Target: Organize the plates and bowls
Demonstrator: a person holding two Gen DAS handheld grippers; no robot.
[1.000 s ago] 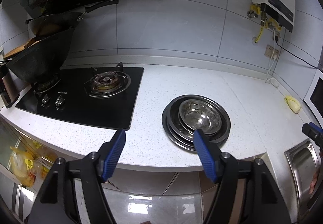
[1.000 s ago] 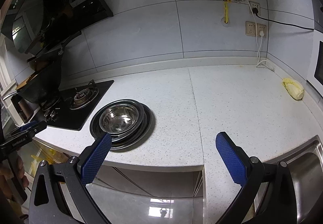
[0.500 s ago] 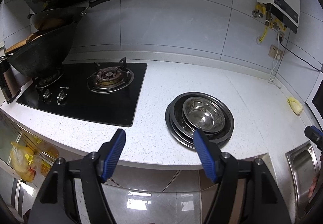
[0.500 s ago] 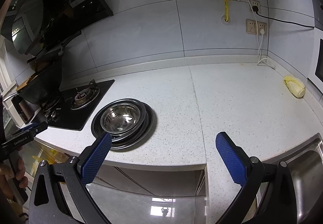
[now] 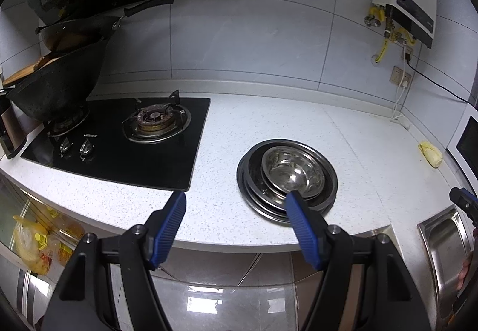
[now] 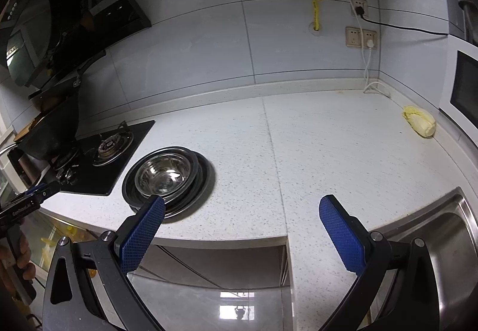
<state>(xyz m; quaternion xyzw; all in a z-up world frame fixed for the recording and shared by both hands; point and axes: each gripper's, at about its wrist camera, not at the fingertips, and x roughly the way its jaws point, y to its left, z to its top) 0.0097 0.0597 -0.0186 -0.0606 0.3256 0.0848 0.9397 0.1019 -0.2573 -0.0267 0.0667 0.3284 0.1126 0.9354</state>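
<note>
A stack of steel plates (image 5: 325,196) (image 6: 206,178) lies on the white speckled counter, with a shiny steel bowl (image 5: 292,171) (image 6: 164,175) nested on top. My left gripper (image 5: 236,196) hangs open in front of the counter edge, with nothing between its blue pads; its right pad overlaps the stack's near rim in the picture. My right gripper (image 6: 242,201) is open and empty too, held before the counter edge to the right of the stack. Each gripper shows at the edge of the other's view, held by a hand.
A black gas hob (image 5: 125,146) with a dark wok (image 5: 56,89) sits left of the stack. A steel sink (image 6: 442,244) lies at the right. A pale yellow cabbage-like lump (image 6: 419,121) rests by the right wall, near sockets and cables. A water heater (image 5: 409,5) hangs above.
Both views have shifted only slightly; the stack sits a touch nearer and lower in the frames. Both grippers stay open and the plates and bowl have not moved.
</note>
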